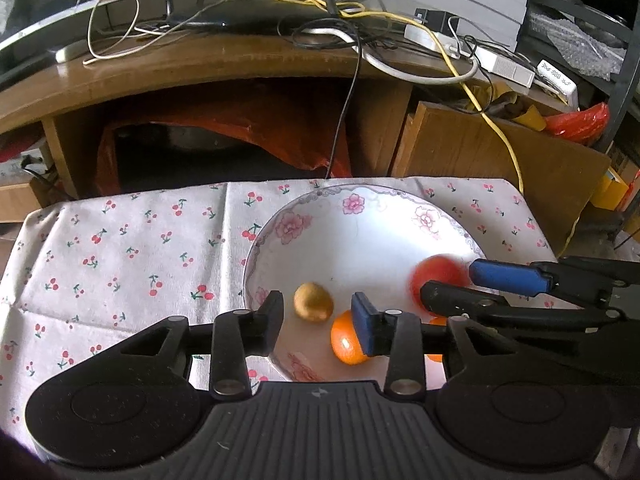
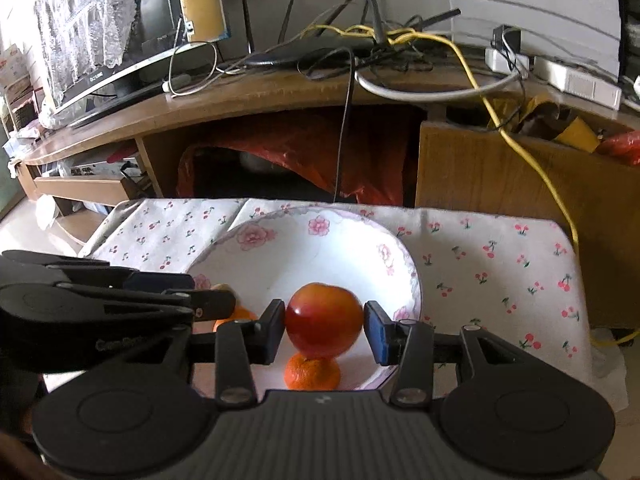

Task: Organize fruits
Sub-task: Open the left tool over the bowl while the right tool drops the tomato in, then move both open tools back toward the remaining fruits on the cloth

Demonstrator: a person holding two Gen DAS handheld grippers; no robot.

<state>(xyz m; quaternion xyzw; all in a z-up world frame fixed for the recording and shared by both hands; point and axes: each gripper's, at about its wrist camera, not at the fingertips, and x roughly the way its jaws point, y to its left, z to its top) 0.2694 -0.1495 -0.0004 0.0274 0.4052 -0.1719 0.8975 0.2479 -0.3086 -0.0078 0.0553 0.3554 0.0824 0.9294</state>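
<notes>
Motion-blurred red apple [image 1: 438, 278], partly gripper-hidden orange [image 1: 347, 342]

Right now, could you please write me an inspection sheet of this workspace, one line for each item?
Surface: cherry-print cloth covers the table.
Job's things: flowered plate holds a red apple, two oranges and a small brown fruit.
Clutter: nothing seen on the cloth.
Grippers: left tool open and empty above the plate; right tool has its pads beside the apple, contact not clear.
Cables: yellow cable and black cable hang from the wooden desk.
Surroundings: monitor, power strip, red plastic bag under the desk.
</notes>
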